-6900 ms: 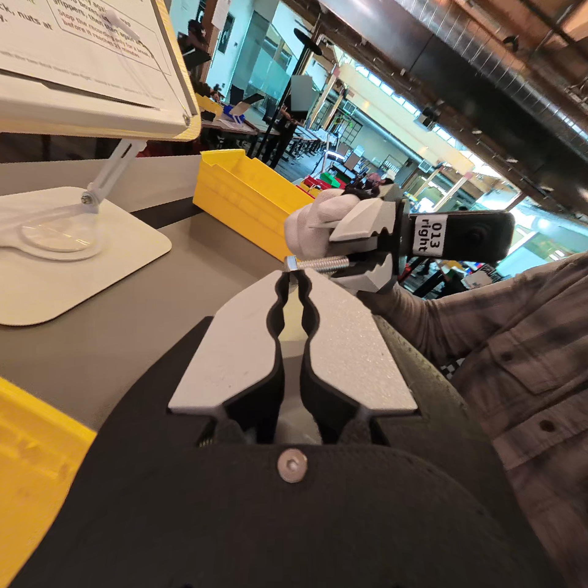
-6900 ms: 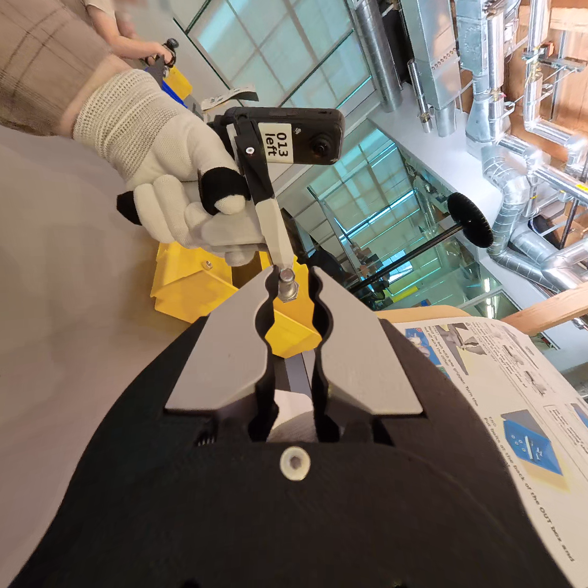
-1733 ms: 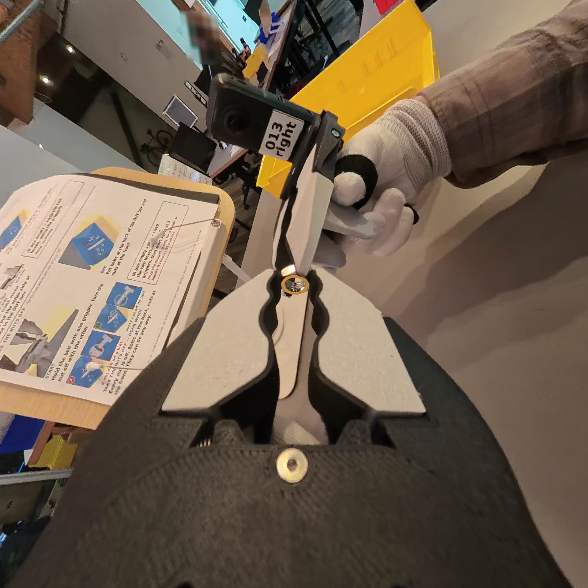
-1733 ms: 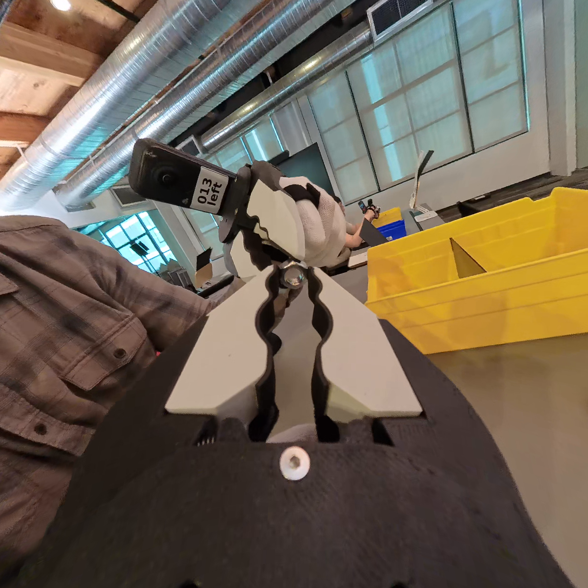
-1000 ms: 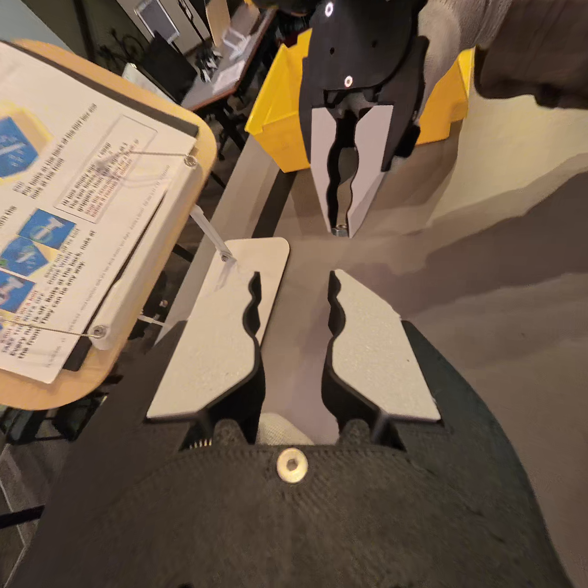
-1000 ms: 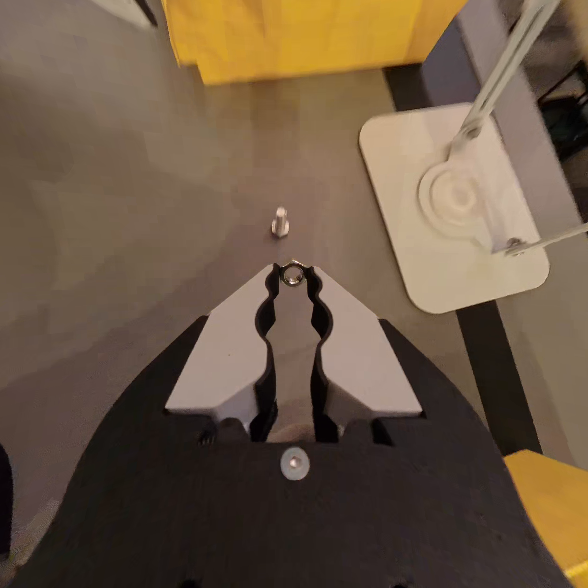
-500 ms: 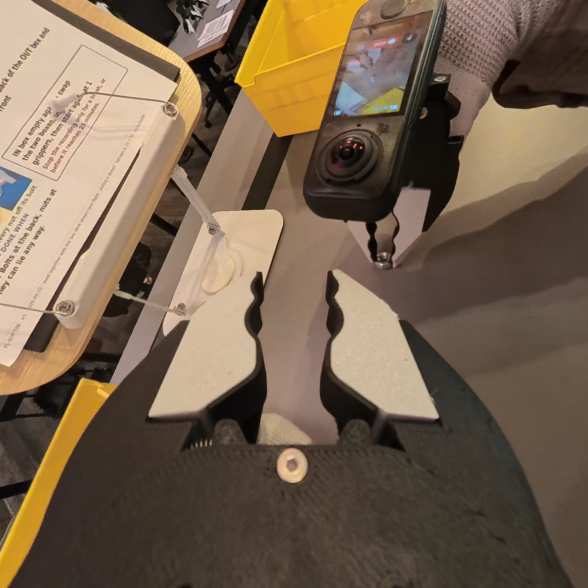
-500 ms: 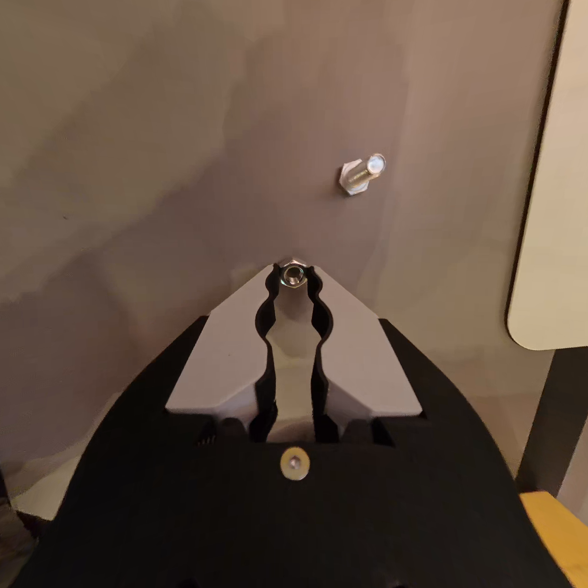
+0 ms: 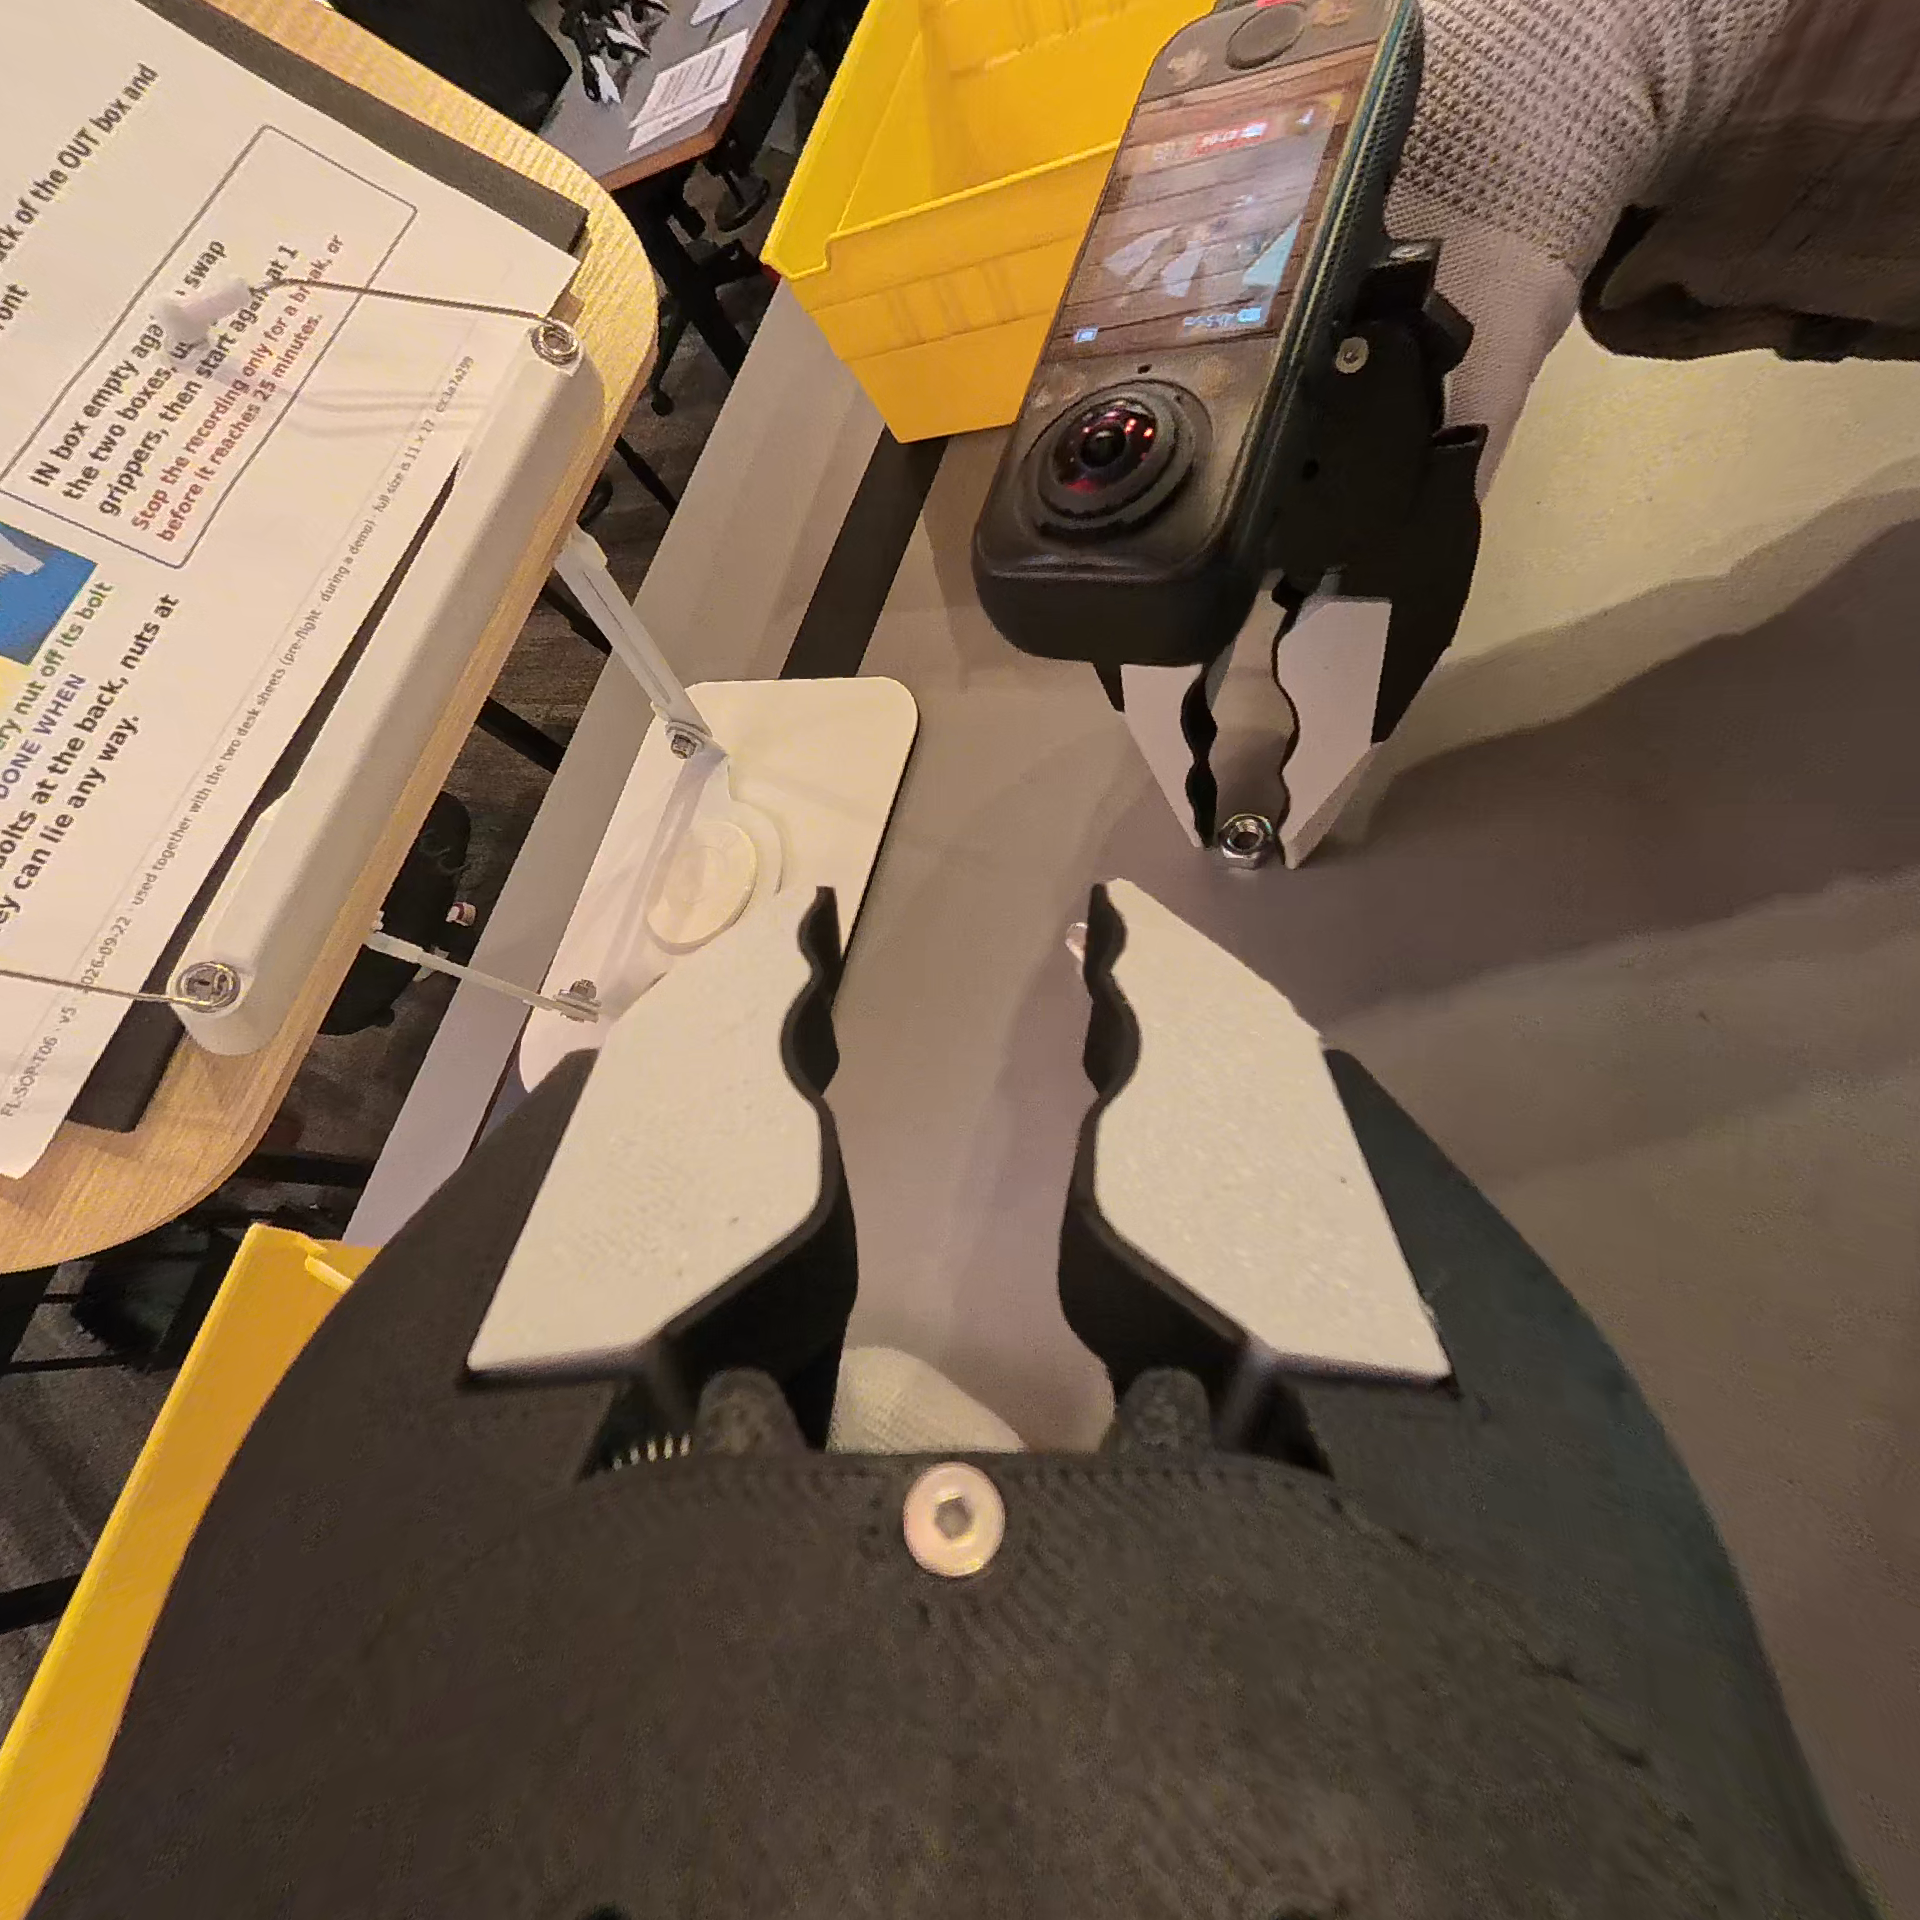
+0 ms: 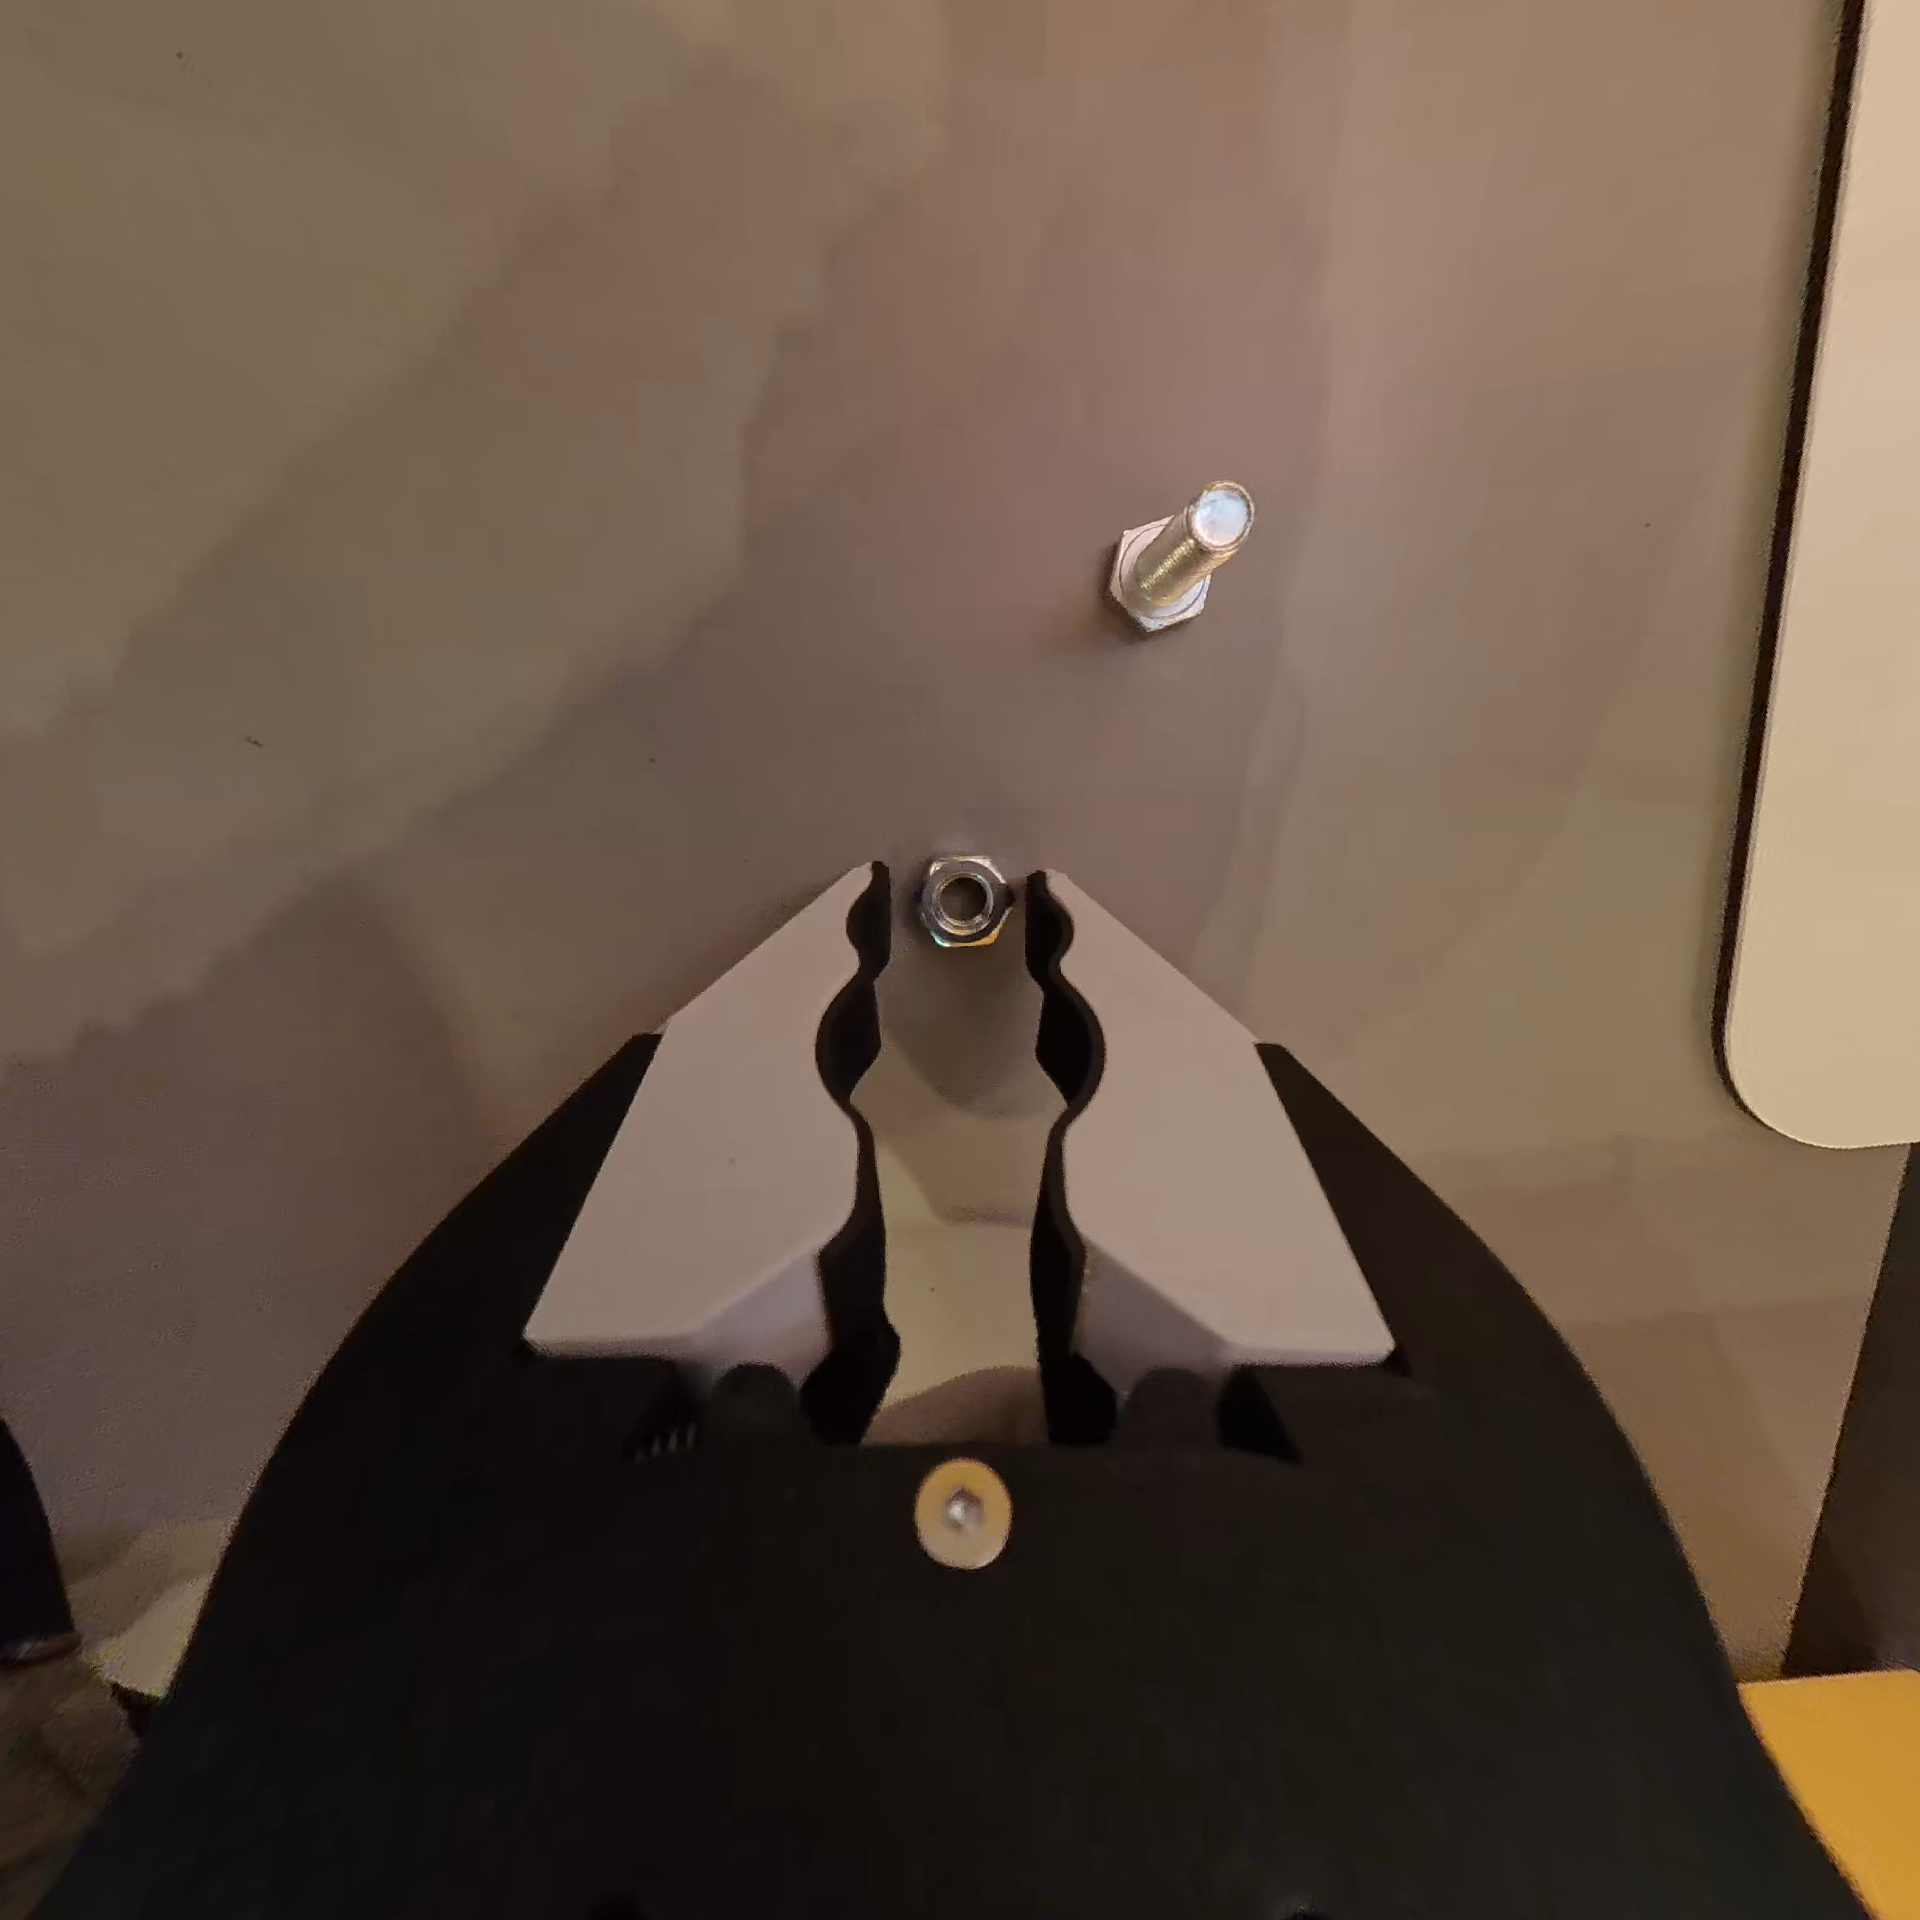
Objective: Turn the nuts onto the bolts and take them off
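Right gripper [image 10: 958, 894] points down at the grey table [image 10: 520, 468], fingers slightly spread with the nut [image 10: 957, 900] loose between the tips. Bolt [image 10: 1179, 566] stands on its head just beyond, near the white stand base [image 10: 1849, 623] edge. Left gripper [image 9: 956, 925] hovers spread wide, empty; yellow bin [image 9: 935, 239] sits at the far table edge.

My left wrist cam looked fwd and down over the grey table [image 9: 1558, 1091], right gripper [image 9: 1244, 831] near ahead. My right wrist cam faced almost straight down, close to the table top. Both views shared the nut [image 10: 957, 900], the bolt [image 10: 1179, 566] and the white stand base [image 9: 821, 769].
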{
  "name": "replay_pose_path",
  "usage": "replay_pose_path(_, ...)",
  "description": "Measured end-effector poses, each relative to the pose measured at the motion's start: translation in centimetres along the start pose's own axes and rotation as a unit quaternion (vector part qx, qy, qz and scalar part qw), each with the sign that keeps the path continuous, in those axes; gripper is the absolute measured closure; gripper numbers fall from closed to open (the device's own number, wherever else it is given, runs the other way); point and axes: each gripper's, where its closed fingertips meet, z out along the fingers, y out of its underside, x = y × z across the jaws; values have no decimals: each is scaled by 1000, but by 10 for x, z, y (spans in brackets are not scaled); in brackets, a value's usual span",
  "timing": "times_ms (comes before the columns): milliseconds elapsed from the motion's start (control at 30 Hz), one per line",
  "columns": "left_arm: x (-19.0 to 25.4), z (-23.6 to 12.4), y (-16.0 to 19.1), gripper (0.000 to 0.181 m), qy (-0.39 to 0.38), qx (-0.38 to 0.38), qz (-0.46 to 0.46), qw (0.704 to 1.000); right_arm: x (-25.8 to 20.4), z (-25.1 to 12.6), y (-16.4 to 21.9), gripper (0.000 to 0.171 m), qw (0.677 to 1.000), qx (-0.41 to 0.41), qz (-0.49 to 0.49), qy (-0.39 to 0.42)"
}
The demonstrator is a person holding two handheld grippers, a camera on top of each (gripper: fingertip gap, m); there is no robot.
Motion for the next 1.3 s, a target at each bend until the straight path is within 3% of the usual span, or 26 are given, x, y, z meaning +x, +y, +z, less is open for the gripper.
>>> replay_pose_path(33,0,0,0,136,0,-1,1,1000,-1,0,0,154,1000,2,-1,-3)
replay_pose_path(167,-2,-1,3,136,-4,-5,1,1000,2,-10,-12,149,999,46,-1,3)
replay_pose_path(367,-5,-2,7,135,-4,-7,-4,1000,34,-39,-59,145,979,182,-5,95)
replay_pose_path(567,-4,0,10,134,1,-12,-4,1000,36,-10,-63,146,980,177,2,86)
replay_pose_path(733,-4,2,11,134,0,-14,-3,1000,39,5,-66,162,978,195,17,74)
replay_pose_path(833,-3,3,10,134,0,-11,-4,1000,43,2,-65,163,975,209,33,70)
replay_pose_path(933,-1,9,6,130,4,3,-13,1000,46,-26,-70,163,963,258,44,69)
replay_pose_path(1100,18,33,-13,119,42,57,-49,996,37,-108,-77,163,929,362,35,64)
replay_pose_path(1267,43,47,-48,132,103,173,-106,974,2,-160,-82,163,912,409,-16,33)
replay_pose_path(1300,45,48,-52,144,105,188,-114,970,-5,-163,-82,163,914,405,-27,29)
